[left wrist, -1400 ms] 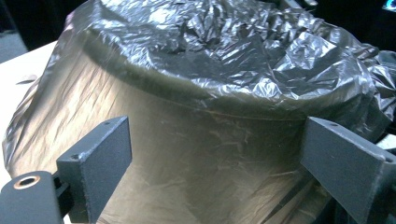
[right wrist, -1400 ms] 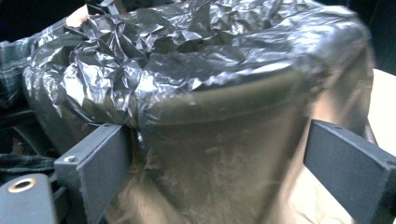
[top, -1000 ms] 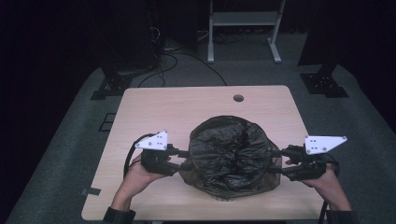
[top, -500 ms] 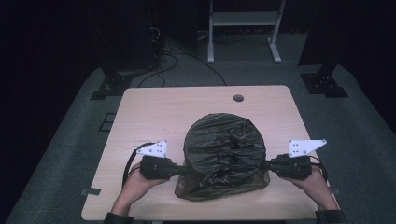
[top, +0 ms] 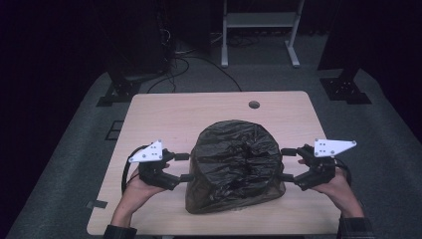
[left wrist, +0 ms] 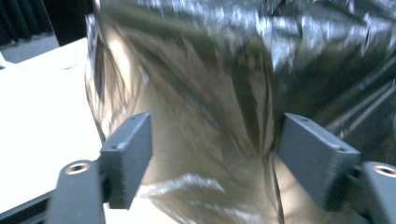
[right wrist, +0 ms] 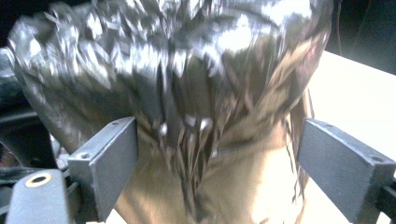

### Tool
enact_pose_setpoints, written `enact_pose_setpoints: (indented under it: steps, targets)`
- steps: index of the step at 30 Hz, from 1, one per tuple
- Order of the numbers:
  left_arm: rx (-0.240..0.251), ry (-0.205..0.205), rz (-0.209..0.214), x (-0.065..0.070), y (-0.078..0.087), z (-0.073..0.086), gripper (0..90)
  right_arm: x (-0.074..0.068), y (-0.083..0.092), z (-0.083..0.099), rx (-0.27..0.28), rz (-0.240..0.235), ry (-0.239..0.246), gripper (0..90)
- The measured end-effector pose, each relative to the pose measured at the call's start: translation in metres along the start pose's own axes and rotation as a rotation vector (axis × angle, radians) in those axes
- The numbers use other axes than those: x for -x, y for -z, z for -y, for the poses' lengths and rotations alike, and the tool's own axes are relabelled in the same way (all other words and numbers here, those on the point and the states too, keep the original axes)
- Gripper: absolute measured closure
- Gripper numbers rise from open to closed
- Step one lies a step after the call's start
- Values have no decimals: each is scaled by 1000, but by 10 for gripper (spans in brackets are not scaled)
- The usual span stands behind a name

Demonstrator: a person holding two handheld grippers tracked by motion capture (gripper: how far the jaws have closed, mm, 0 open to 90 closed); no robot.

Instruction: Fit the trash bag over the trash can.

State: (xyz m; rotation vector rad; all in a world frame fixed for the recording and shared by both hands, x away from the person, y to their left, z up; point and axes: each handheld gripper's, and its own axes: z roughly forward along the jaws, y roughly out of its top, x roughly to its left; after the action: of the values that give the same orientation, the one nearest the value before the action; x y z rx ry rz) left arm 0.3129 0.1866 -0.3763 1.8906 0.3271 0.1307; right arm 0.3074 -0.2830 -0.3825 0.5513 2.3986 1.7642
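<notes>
Black bag [top: 238, 169] sits puffed at lower centre of the table [top: 164, 114], the 2 tongs, left gripper [top: 183, 167] and right gripper [top: 285, 163], just sprung wide and gripping nothing; thin, slippery, light film, so pinch bunched side folds.

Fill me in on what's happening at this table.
A person works a crumpled black plastic bag on a wooden table with a handheld gripper on each side. The left gripper and the right gripper have both just been opening; their jaws now stand apart at the bag's sides, the film in front of them and not pinched. The bag sits bulging near the table's front edge.
</notes>
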Motion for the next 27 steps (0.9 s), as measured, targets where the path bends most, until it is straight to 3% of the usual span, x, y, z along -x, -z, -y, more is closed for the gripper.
enact_pose_setpoints:
  steps: [5, 12, 16, 20, 27]
  targets:
    - [-1, -25, 54, -3, -13, -8, 112, 6, -9, -10, 7, -57, 10, 32]
    - [10, -47, 113, -1, -25, -12, 24, 2, -20, -16, -20, -107, 34, 2]
    - [2, -53, 107, 0, -27, -13, 6, -3, -24, -18, -20, -137, 45, 0]
    - [-4, -49, 101, 4, -24, -13, 0, -6, -26, -19, -23, -131, 45, 0]
    - [2, -37, 101, 17, -8, -6, 0, -24, -32, -21, -43, -136, 58, 0]
